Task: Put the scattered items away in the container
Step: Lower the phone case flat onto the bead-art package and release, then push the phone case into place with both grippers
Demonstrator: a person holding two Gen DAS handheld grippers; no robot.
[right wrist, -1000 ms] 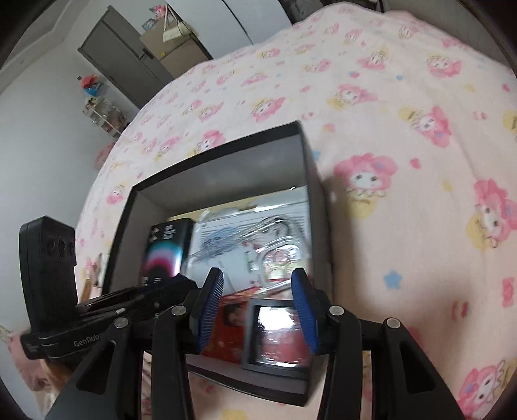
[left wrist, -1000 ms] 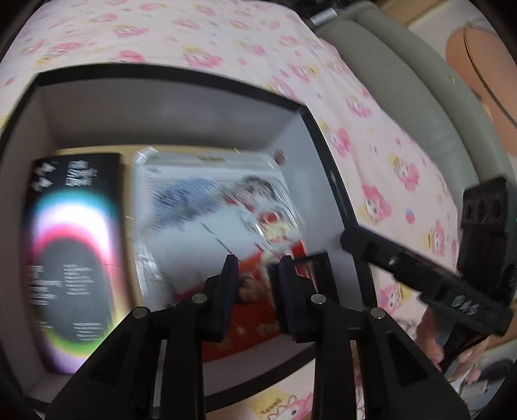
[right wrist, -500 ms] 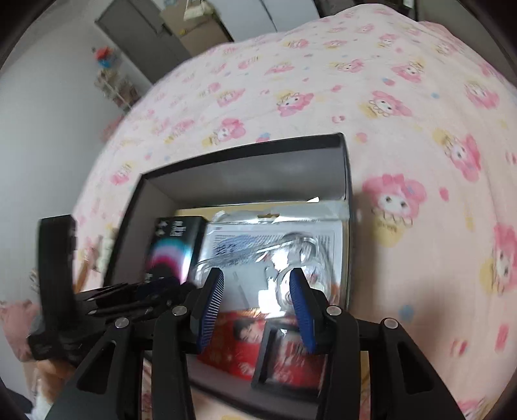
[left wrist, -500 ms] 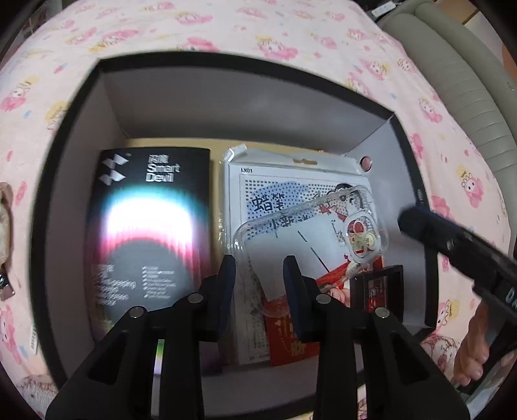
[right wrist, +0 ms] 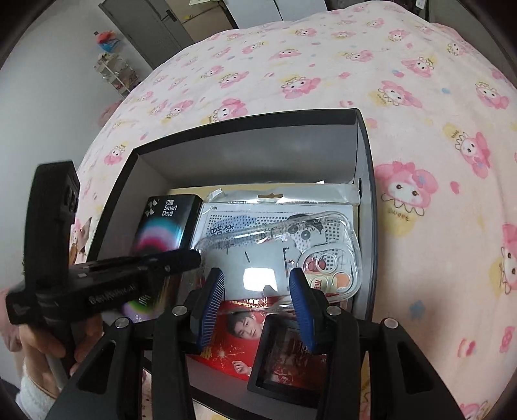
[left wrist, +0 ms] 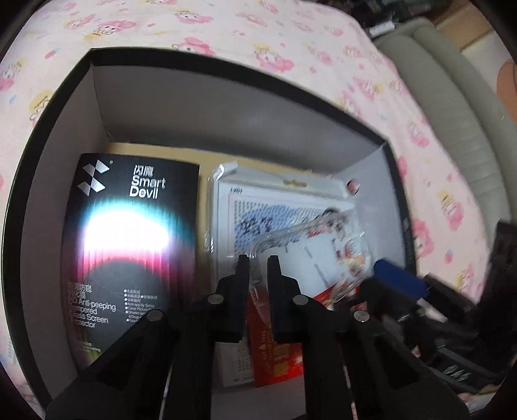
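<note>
A black-rimmed box (right wrist: pixel 366 181) (left wrist: pixel 97 93) lies on the pink bedspread. Inside are a black Smart Devil package (left wrist: pixel 129 245) (right wrist: pixel 164 226), a white dotted blister pack (left wrist: pixel 281 206) (right wrist: pixel 242 216), a clear phone case (right wrist: pixel 290 255) (left wrist: pixel 307 242), a red card (right wrist: pixel 239 339) (left wrist: pixel 278 355) and a small black frame (right wrist: pixel 290 365). My left gripper (left wrist: pixel 258 258) is inside the box with its jaws narrowed around the clear case's edge. My right gripper (right wrist: pixel 255 278) is open above the box's near side, over the case and frame.
The pink patterned bedspread (right wrist: pixel 420 97) surrounds the box. A grey padded bed edge (left wrist: pixel 452 113) runs along the right in the left wrist view. A grey cabinet (right wrist: pixel 145 29) and a shelf stand by the far wall.
My left gripper has gone lower into the box and its jaws have narrowed on the clear case's edge. The right gripper stays open over the near side; the case's left end looks raised.
</note>
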